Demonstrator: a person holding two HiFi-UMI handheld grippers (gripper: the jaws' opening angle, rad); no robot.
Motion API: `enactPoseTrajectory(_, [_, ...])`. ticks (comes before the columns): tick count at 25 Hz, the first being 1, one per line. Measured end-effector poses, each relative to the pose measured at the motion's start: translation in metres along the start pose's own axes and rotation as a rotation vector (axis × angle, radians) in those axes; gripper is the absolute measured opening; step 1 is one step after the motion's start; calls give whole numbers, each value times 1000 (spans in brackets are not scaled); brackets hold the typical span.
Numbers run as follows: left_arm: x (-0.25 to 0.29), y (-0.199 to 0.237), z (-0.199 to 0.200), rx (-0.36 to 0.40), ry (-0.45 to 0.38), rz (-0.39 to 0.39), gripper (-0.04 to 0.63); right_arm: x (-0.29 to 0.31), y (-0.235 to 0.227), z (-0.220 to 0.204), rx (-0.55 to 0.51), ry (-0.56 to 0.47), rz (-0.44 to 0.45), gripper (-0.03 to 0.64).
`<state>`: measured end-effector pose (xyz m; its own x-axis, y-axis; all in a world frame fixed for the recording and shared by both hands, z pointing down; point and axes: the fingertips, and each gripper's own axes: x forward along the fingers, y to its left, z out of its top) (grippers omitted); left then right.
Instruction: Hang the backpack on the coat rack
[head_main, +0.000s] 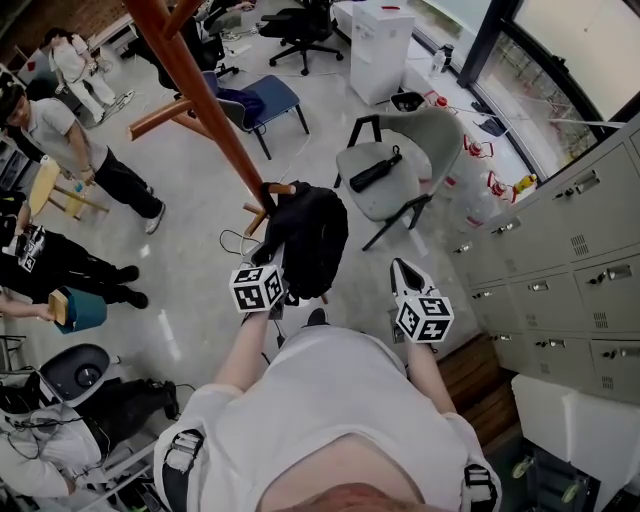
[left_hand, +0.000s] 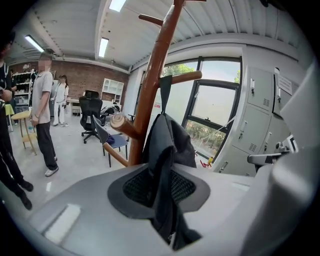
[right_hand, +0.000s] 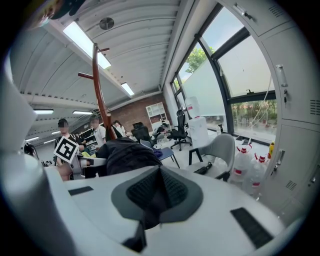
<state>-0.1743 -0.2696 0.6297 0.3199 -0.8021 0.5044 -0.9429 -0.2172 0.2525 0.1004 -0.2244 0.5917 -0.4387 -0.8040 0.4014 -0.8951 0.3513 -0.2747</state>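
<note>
Wooden coat rack (head_main: 215, 120) is standing on the floor among the office chairs, its trunk leaning across the upper left of the head view.

Black backpack (head_main: 310, 240) is hanging against the trunk. In the left gripper view its top loop (left_hand: 165, 85) is lying over a short peg (left_hand: 182, 77), and the bag body is drooping below, clear of the floor.

Left gripper (head_main: 275, 275) is reaching up to the bag's lower left side. Its fingers are pinching a fold of the backpack's black fabric, which is running down through the narrow slit between them in the left gripper view.

Right gripper (head_main: 403, 268) is hovering to the right of the bag, apart from it. Its fingers are pressed together with only a dark slit between them, and nothing is showing between them in the right gripper view. That view is catching the backpack and the left gripper's marker cube (right_hand: 66, 148) off to its left.

Grey chair (head_main: 395, 165) is standing to the right of the rack, with a folded black umbrella (head_main: 375, 172) lying on its seat. A bank of grey lockers (head_main: 570, 250) is lining the right wall. Several people (head_main: 60, 130) are standing at the left, well apart from the rack
</note>
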Motion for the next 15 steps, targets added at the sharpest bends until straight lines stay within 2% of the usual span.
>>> enactPoseTrajectory(6, [8, -6, -3, 11, 26, -18, 80, 2, 0, -3, 5, 8, 6, 9])
enactPoseTrajectory(11, [12, -11, -5, 9, 83, -84, 81, 7, 3, -6, 5, 15, 11, 9])
enactPoseTrajectory(15, [11, -8, -6, 23, 116, -90, 106, 9, 2, -7, 4, 19, 12, 9])
